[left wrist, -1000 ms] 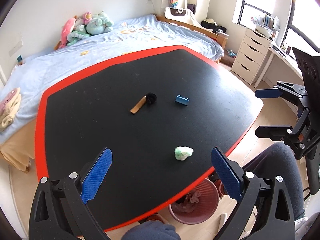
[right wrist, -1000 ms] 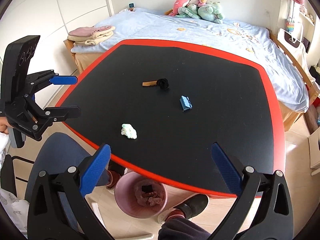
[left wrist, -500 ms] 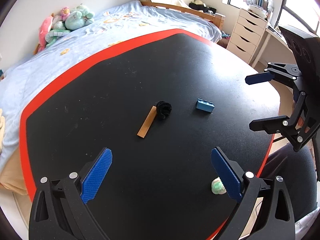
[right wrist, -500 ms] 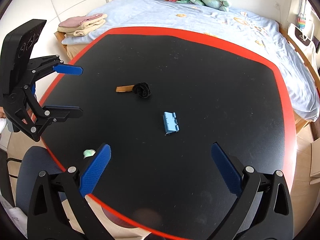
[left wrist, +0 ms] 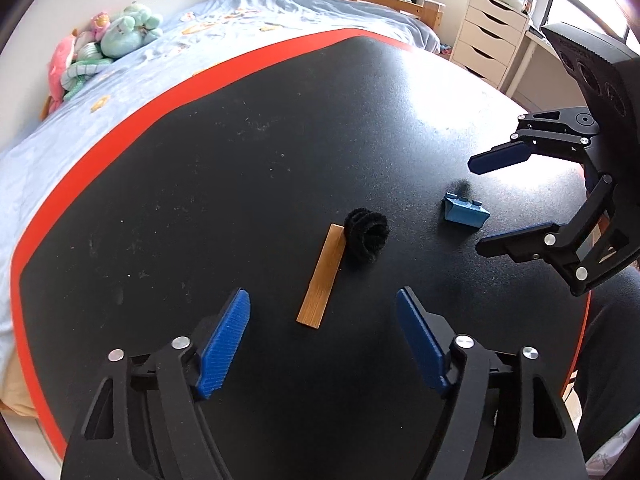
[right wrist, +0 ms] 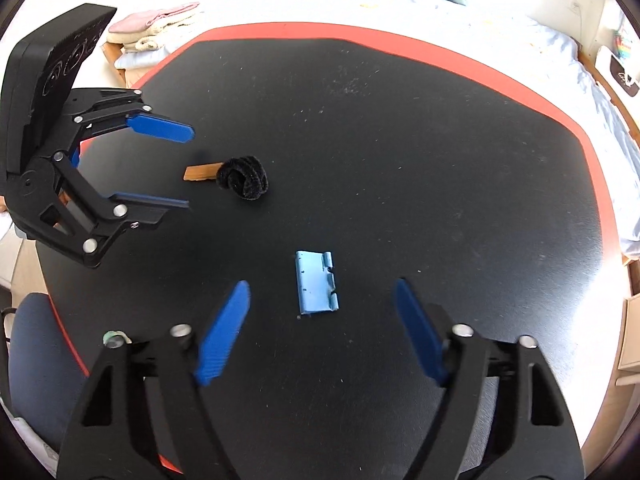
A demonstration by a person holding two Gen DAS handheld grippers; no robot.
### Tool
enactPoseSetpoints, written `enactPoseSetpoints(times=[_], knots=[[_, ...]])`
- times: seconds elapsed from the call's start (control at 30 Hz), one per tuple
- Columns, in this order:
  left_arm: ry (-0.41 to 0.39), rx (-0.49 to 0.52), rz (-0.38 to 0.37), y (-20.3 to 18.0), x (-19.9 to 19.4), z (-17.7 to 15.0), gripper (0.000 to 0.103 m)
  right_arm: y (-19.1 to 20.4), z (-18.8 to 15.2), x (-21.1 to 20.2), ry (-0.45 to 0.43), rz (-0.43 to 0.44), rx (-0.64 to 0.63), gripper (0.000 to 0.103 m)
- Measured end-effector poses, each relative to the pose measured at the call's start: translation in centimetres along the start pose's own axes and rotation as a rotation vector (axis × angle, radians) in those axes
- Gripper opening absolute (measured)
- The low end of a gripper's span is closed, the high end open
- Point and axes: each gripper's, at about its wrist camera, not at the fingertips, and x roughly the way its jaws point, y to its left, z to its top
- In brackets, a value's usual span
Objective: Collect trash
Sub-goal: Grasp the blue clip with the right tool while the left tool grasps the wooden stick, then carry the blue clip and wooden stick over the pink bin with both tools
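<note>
A wooden stick lies on the black table with a black fuzzy ring at its far end. My left gripper is open and empty, just short of the stick's near end. A blue metal clip lies between the fingers of my right gripper, which is open and empty above it. The clip also shows in the left wrist view. The stick and ring show in the right wrist view beside the left gripper. A crumpled pale green wad peeks out behind my right gripper.
The table has a red border. A bed with blue sheets and plush toys lies beyond it. A white drawer unit stands at the far right. Folded towels sit at the left in the right wrist view.
Both grippers have moved forward and lower over the table. The stick and ring now lie just ahead of my left gripper and the blue clip between my right fingers. The bin has left view.
</note>
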Motion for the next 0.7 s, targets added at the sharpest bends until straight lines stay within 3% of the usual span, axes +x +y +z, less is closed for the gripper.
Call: enactPoseSetpoints(times=[0.03, 0.13, 0.17, 0.23, 0.3, 0.7], knots=[[0.002, 0.001, -0.001, 0.0, 0.2, 0.0, 0.059, 0.0, -0.1, 0.2, 0.002, 0.001, -0.003, 0.061], [-0.009, 0.012, 0.016, -0.4, 0.3, -0.1, 0.049, 0.0, -0.2, 0.3, -0.013, -0.01, -0.019, 0.053], [-0.012, 0.006, 0.024, -0.4, 0.2, 0.0, 0.045, 0.0, -0.2, 0.2, -0.016, -0.019, -0.022, 0.041], [-0.014, -0.002, 0.034, -0.4, 0.0, -0.1, 0.021, 0.0, -0.2, 0.1, -0.02, -0.038, -0.035, 0.023], [-0.006, 0.005, 0.036, -0.7, 0.0, 0.0, 0.012, -0.2, -0.1, 0.1, -0.02, -0.038, -0.036, 0.02], [-0.019, -0.07, 0.048, -1.0, -1.9, -0.4, 0.012, -1.1, -1.6, -2.6, -0.056, -0.02, 0.007, 0.019]])
